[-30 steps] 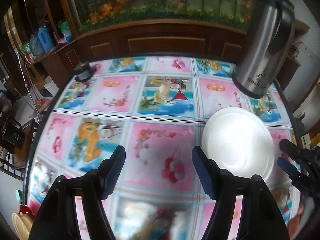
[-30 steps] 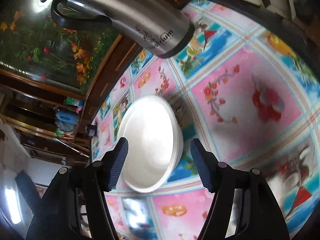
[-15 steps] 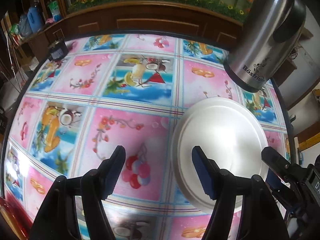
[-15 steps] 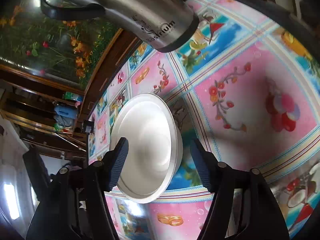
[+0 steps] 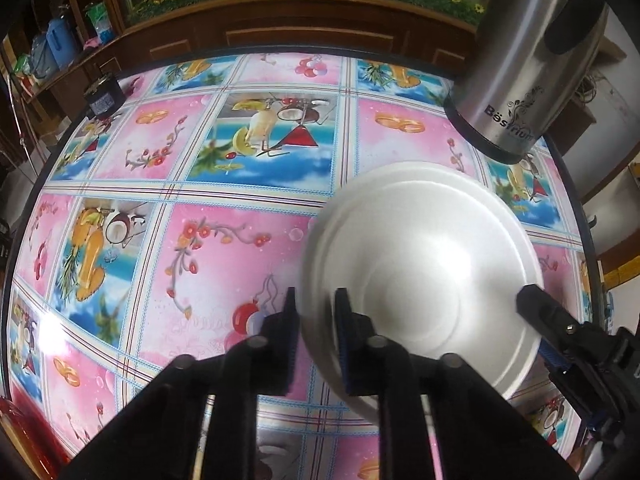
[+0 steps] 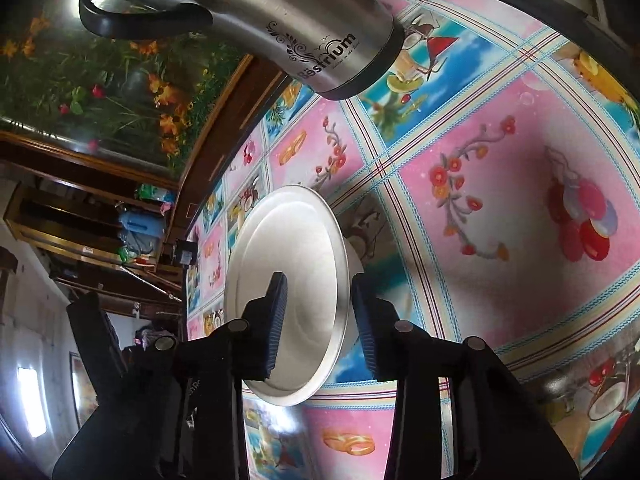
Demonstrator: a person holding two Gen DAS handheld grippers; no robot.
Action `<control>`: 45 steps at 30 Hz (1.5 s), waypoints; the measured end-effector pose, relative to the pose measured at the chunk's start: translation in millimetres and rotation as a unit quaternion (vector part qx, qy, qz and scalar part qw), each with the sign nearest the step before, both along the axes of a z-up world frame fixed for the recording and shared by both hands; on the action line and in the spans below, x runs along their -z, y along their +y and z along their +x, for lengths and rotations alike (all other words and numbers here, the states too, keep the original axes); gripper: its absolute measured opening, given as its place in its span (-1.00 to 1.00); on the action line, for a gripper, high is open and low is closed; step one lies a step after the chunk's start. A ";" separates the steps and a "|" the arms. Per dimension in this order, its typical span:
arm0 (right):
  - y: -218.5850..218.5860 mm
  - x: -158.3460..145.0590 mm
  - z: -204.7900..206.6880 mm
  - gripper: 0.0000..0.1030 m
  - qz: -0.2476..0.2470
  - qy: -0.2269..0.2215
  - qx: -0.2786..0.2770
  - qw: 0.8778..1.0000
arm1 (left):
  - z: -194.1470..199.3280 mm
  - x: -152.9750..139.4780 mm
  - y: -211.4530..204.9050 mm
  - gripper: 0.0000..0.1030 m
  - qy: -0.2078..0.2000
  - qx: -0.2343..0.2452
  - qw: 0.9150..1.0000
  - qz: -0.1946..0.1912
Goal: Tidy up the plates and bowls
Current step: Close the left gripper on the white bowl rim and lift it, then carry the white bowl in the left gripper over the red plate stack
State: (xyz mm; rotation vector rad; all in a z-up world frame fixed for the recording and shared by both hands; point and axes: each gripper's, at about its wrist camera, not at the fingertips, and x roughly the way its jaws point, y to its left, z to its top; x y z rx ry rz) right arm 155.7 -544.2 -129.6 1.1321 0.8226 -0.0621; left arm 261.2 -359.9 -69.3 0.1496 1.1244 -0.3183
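A shallow silvery plate (image 5: 420,272) lies on the flowered table (image 5: 240,184), near its right edge. My left gripper (image 5: 316,320) has the plate's left rim between its closing jaws, and the pads press on it; the rim there is blurred. My right gripper (image 6: 320,320) straddles the opposite rim of the plate (image 6: 292,248). Its jaws are closing, one pad over the inside and one outside, with a gap left on the inner side. In the left wrist view the right gripper (image 5: 540,332) shows at the plate's right edge.
A tall stainless steel flask (image 5: 520,60) with a black handle stands just behind the plate, close to the table's right rim. A small black box (image 5: 102,94) sits at the far left edge. A wooden cabinet (image 5: 304,28) runs behind the table.
My left gripper came down and to the right onto the plate's left rim and its jaws closed there. The right jaws narrowed around the other rim.
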 end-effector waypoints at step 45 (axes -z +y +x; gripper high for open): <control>141.3 -72.4 -112.1 -0.85 -0.059 -0.039 -0.069 0.995 | -145.4 -63.2 171.9 -0.76 -0.110 -0.012 0.992 -0.057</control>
